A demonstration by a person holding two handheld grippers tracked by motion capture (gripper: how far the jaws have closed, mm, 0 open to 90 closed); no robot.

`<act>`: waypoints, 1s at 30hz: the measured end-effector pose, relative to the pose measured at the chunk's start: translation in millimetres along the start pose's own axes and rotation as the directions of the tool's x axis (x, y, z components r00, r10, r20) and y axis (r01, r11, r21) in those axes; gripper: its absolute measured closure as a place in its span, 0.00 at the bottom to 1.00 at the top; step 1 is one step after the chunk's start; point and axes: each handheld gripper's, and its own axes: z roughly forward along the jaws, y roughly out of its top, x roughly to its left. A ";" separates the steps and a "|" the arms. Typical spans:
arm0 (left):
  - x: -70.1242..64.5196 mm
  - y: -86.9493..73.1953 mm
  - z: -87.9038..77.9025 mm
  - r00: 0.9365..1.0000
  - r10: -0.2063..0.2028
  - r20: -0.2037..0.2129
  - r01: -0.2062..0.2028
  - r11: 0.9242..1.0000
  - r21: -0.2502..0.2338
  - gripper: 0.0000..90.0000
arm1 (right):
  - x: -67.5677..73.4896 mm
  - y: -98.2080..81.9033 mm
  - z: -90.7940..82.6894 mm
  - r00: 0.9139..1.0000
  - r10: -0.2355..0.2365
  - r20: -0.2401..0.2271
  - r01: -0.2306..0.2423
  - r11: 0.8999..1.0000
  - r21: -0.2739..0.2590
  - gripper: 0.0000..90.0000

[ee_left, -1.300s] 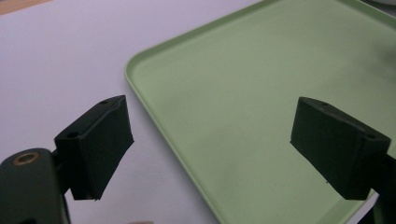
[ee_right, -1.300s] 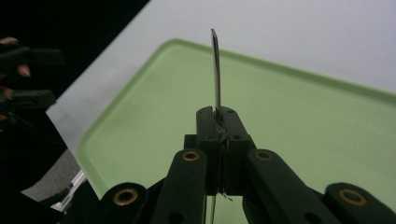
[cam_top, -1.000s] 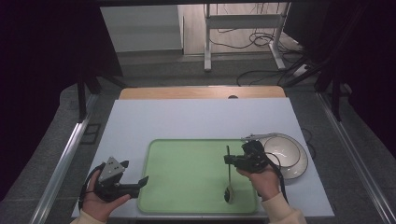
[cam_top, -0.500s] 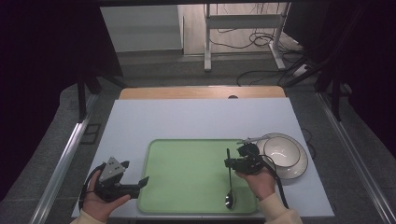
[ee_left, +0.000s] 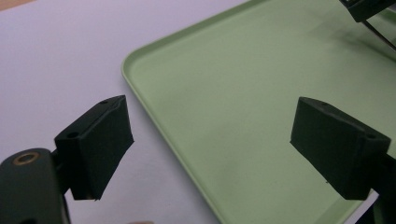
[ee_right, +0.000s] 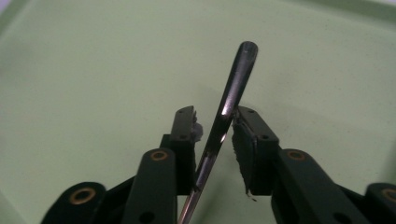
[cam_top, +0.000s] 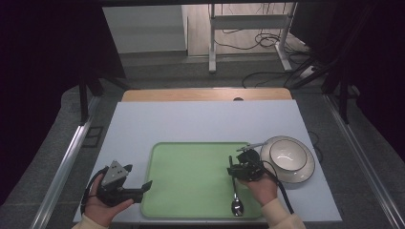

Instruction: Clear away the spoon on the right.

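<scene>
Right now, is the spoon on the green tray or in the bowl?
On the tray. The spoon lies on the green tray, its handle between the right tool's jaws. The bowl sits beside the tray.

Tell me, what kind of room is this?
Probably a lab or recording workspace: a plain white table, loose cables on the floor, and hand-held claws, left claw and right claw, over a green tray.

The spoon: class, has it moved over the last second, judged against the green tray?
Yes. The spoon has slid toward the tray's near edge; its bowl now lies close to the rim.
</scene>
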 end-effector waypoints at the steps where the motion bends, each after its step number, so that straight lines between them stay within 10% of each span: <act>1: 0.0 0.0 0.0 1.000 0.001 0.000 -0.001 1.000 0.000 0.14 | 0.6 -0.2 0.4 1.000 -0.007 0.004 0.007 1.000 0.001 0.74; 13: -0.1 -0.1 -0.1 1.000 0.004 0.001 -0.004 1.000 0.001 0.14 | 6.6 2.1 5.1 0.998 -0.068 0.008 0.068 0.998 0.021 0.29; 30: -0.3 -0.2 0.7 1.000 0.005 0.005 -0.005 1.000 0.001 0.14 | 12.1 10.5 -3.4 0.989 -0.130 0.073 0.135 0.989 -0.064 0.10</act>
